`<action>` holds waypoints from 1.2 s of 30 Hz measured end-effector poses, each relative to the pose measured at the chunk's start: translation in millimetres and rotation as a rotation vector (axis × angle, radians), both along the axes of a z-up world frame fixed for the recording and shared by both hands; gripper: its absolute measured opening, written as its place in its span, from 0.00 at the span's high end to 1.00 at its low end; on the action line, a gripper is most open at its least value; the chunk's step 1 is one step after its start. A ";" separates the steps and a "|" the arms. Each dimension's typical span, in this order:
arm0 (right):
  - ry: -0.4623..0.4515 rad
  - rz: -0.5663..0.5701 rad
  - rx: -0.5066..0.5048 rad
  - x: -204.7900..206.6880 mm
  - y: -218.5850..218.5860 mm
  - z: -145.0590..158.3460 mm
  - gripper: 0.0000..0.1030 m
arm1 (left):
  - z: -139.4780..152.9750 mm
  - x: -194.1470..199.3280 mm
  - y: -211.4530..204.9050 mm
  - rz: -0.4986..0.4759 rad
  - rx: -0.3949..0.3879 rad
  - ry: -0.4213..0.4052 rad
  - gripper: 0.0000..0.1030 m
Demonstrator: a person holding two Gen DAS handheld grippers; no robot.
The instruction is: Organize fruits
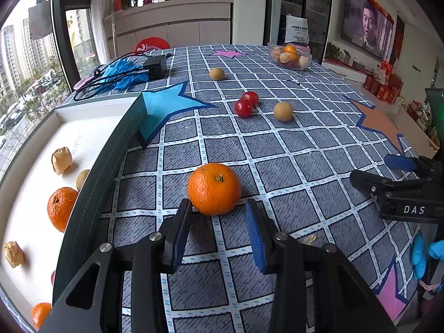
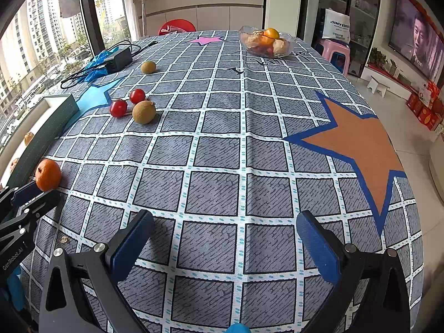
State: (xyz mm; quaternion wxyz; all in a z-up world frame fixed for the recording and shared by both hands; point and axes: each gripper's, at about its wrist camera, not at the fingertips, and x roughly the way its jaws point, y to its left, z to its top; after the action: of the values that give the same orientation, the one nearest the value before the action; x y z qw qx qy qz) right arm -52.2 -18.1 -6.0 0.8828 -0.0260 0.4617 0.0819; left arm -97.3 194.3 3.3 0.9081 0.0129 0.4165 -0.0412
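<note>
An orange lies on the checked tablecloth just beyond my open left gripper; its fingertips flank the fruit's near side without closing on it. The orange also shows in the right wrist view, with the left gripper beside it. To the left stands a white tray with a dark rim, holding oranges, walnuts and a longan. Two cherry tomatoes and a brown longan lie farther back, another longan beyond. My right gripper is open and empty over bare cloth.
A glass bowl of fruit stands at the table's far end. A black power adapter with its cable and a blue glove lie at the far left. The table edge falls off on the right. A small crumb lies near the left gripper.
</note>
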 end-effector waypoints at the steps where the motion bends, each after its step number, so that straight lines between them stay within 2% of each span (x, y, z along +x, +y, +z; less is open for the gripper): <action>1: 0.000 0.000 0.000 0.0 0.0 0.0 0.00 | 0.0 0.0 0.0 0.000 0.000 0.000 0.59; 36: 0.008 -0.008 -0.007 2.1 -1.5 -0.1 0.00 | -0.2 -0.9 0.7 -0.002 -0.010 0.000 0.58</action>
State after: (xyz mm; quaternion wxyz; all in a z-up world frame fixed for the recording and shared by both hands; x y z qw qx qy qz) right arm -50.1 -19.5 -6.1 0.8811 -0.0272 0.4658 0.0770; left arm -98.2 195.0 3.1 0.9080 0.0088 0.4165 -0.0442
